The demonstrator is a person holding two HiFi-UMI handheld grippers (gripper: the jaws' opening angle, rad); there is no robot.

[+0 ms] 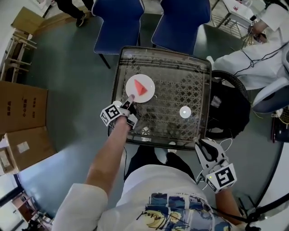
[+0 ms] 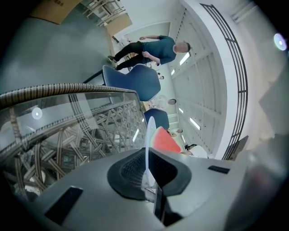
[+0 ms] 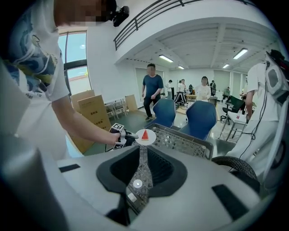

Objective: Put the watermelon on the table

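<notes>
The left hand-held gripper (image 1: 129,100) pinches the white plate (image 1: 148,93) with the watermelon (image 1: 141,87) on it at the counter's (image 1: 163,51) 10 o'clock side, so the job looks nearly done with only letting go left, while the right hand-held gripper (image 1: 204,146) at 5 o'clock hangs slightly apart, empty.

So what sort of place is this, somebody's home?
Probably not a home; more likely a big open workspace or lab hall. Cardboard boxes sit on the bare floor, there are blue chairs, several people stand under strip lights, and a balcony railing runs overhead.
</notes>
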